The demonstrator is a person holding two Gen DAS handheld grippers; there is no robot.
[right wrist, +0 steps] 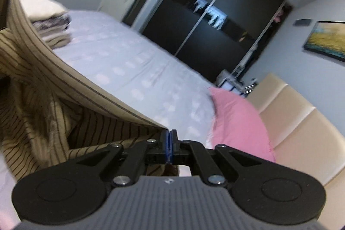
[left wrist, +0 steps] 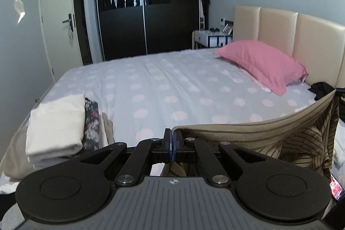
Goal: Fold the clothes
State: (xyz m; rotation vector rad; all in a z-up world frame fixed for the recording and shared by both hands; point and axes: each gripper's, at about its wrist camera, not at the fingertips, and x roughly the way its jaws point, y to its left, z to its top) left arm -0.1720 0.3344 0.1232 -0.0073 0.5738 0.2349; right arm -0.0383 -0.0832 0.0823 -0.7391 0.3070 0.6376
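My left wrist view sits level, low over the bed [left wrist: 172,83], facing the wardrobe [left wrist: 146,3]. Right view rolled sideways; both share bed, wardrobe, pink pillow [right wrist: 237,122].

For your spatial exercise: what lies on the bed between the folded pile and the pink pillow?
Only bare dotted sheet lies between folded pile and pink pillow, in the left wrist view.

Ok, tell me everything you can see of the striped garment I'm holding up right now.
The striped garment is beige cloth with thin dark stripes and a plain ribbed-looking band along its top edge. It hangs slack above the near side of the bed, its band stretched between the left gripper and the right gripper, both shut on it. Below the band it droops in loose folds.
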